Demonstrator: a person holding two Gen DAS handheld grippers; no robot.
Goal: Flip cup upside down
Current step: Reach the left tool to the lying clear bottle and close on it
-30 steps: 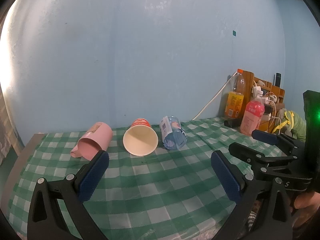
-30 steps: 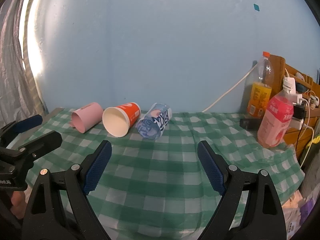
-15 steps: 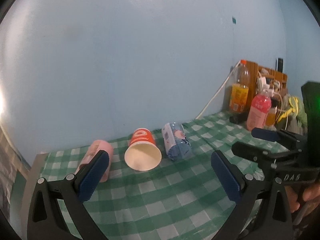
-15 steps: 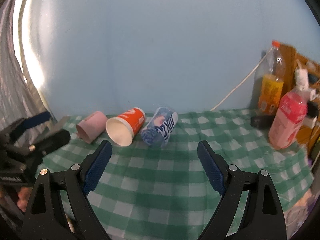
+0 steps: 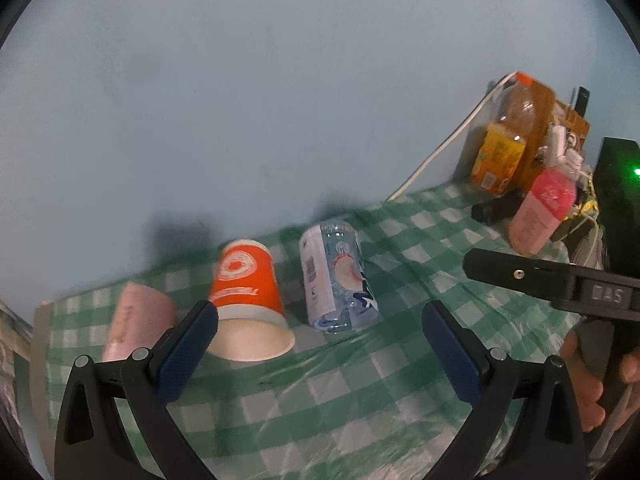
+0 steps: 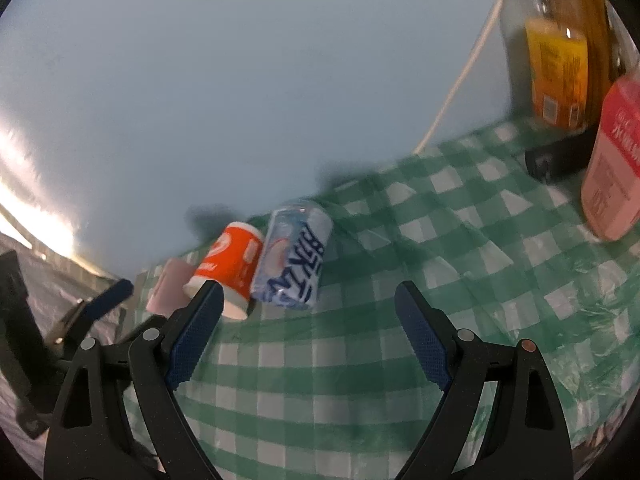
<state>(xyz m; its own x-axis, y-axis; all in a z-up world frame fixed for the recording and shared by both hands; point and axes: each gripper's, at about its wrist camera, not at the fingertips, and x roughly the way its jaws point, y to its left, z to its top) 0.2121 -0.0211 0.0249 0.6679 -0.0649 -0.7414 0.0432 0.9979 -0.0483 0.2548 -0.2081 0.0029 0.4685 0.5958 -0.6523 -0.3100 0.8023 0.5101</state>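
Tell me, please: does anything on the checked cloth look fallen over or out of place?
Yes. Three cups lie on their sides in a row: the pink cup, the orange cup and the clear blue cup. No spill shows. Both grippers are open and empty.

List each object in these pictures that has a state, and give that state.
Orange cup: on its side, mouth toward camera.
Pink cup: on its side.
Clear cup: on its side.
Orange bottle: upright, capped.
Pink bottle: upright.
Left hand-held gripper: open, empty.
Right hand-held gripper: open, empty.

- My left claw [image 5: 320,344] gapes wide, gripping nothing.
- My right claw [image 6: 310,334] is spread wide too, empty; from the left camera it sits at 3 o'clock.
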